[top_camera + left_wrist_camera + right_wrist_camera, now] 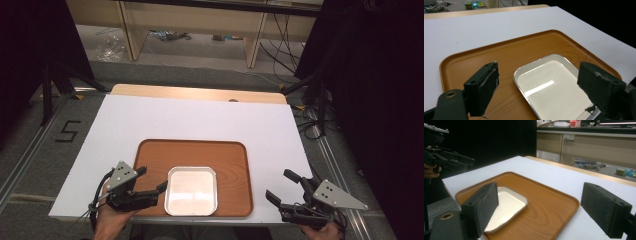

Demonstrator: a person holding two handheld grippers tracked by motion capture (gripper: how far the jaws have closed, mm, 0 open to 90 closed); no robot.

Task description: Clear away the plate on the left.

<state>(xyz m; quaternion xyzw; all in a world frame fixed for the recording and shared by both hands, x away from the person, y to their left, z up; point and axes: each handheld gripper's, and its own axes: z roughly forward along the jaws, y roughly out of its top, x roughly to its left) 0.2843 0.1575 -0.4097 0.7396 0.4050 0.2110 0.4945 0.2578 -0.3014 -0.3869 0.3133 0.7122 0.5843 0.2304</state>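
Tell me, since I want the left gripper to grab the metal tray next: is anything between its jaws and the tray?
Nothing visible. The left gripper is open right at the left edge of the metal tray, which lies bare on the wooden tray.

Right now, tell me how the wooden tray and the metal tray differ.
The wooden tray is brown with a wood grain; the metal tray is silvery and reflective. The wooden tray is larger and wider than it is deep; the metal tray is smaller and nearly square. The wooden tray lies on the white table; the metal tray lies inside it, left of centre at its near edge. Both are shallow, round-cornered and empty.
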